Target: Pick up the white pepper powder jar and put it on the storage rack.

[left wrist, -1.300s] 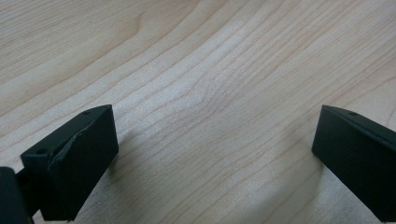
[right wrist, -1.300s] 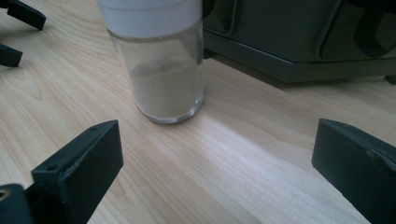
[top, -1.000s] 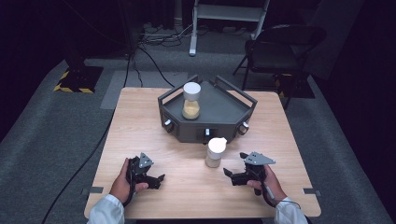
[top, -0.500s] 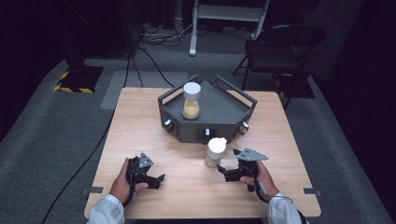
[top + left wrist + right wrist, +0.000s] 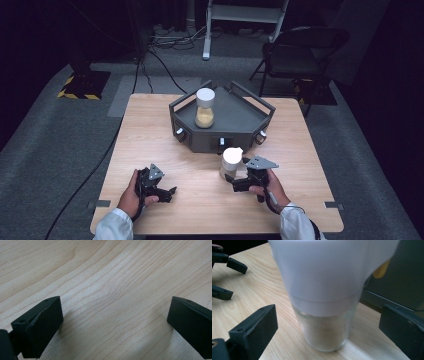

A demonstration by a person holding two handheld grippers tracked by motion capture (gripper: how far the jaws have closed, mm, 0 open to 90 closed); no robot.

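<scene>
Wooden worktop (image 5: 165,130) spreads across the centre of the high view, a grey tray (image 5: 240,117) at its upper middle carrying a white-capped jar (image 5: 204,107). Lower centre, a second jar (image 5: 231,162) stands upright just below the tray. Right hand-held gripper (image 5: 239,183) sits beside it, jaws wide apart either side of the glass, not touching. Lower left, left hand-held gripper (image 5: 169,193) rests apart over bare wood.

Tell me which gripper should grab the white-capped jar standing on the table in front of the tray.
Right. The right gripper sits beside the jar, and its view shows the jar between its open jaws. The left gripper is open over bare table, farther off.
</scene>
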